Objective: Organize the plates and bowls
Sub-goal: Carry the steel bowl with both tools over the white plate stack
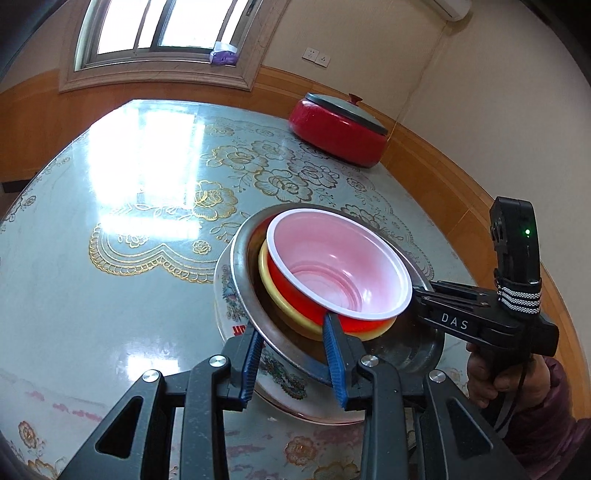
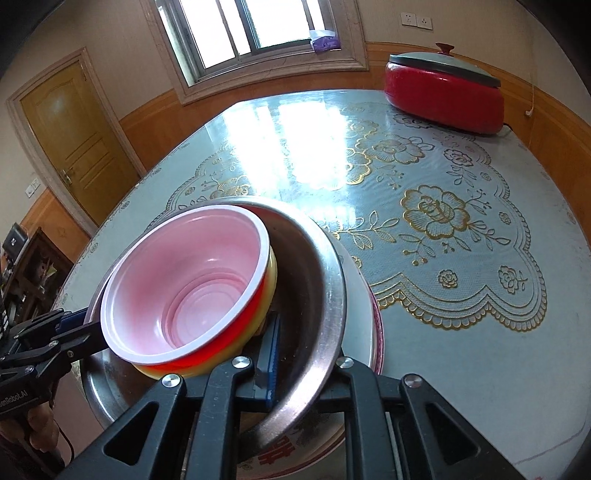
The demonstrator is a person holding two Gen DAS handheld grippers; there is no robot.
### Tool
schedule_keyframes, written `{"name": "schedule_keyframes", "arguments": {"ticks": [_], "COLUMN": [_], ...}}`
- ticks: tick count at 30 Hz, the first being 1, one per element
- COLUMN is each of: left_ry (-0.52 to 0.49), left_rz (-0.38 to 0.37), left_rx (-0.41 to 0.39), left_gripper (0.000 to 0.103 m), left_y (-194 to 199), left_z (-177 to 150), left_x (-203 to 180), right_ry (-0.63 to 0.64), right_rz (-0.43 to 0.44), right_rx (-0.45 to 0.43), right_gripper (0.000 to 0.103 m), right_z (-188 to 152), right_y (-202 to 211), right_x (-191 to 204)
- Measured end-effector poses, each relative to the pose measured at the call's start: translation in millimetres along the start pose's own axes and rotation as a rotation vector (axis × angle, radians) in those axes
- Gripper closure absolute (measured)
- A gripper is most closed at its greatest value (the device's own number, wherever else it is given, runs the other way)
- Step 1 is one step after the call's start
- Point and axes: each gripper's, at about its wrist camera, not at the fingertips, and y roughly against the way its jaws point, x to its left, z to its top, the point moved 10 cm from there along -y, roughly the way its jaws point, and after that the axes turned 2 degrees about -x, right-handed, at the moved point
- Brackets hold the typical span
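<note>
I see a stack of dishes on the table (image 1: 110, 258). At the bottom is a white plate (image 1: 280, 380) with flower pictures and red marks on it. On the plate sits a shiny metal bowl (image 1: 243, 291). Inside the metal bowl is a yellow bowl (image 1: 275, 295), and inside that one is a red bowl (image 1: 340, 266) with a white rim and a pale pink inside. The red and yellow bowls lean to one side of the metal bowl; they are not in its middle.

My left gripper (image 1: 295, 354) has the rim of the metal bowl between its two blue pads. One pad is outside the rim and the other is inside the bowl, next to the yellow bowl. The pads sit tight on the metal, so this claw is gripping the metal bowl.

My right gripper (image 2: 295, 354) is on the other side of the same bowl. I see one blue pad inside the bowl, close against the wall, and the other finger is outside the rim. This claw is closed on the metal rim too. A hand (image 1: 495, 376) holds its handle.

Far back on the table, near the wall, is a red cooker (image 2: 443, 92) with a grey lid. It is well apart from the stack. A window (image 2: 251, 26) is behind the table.
</note>
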Motion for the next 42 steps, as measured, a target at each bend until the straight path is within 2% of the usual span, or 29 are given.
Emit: {"name": "schedule_keyframes", "arguments": {"ticks": [13,17,23,26,35,42], "left_ry": [0.043,0.038,-0.016,-0.065,-0.154,-0.200], "left_rz": [0.045,0.036,-0.020,-0.051,-0.166,-0.207], "left_rx": [0.021,0.030,0.057,0.082,0.130,0.145], "left_gripper": [0.070,0.070,0.069,0.069,0.069,0.068], "left_y": [-14,-15,-17,-17,-17,-18], "left_z": [2,1,2,1,0,2], "left_x": [-1,0,0,0,-1,-2], "right_ry": [0.031,0.031,-0.014,-0.074,-0.201,-0.285], "right_rz": [0.044,0.032,-0.029,-0.057,-0.166,-0.223], "right_rx": [0.027,0.027,0.020,0.016,-0.022,-0.053], "right_gripper": [0.087,0.087,0.086,0.083,0.082,0.080], "right_z": [-5,-6,-8,-8,-21,-25], "right_y": [-4,-1,2,3,17,29], "right_x": [-1,0,1,3,3,-2]}}
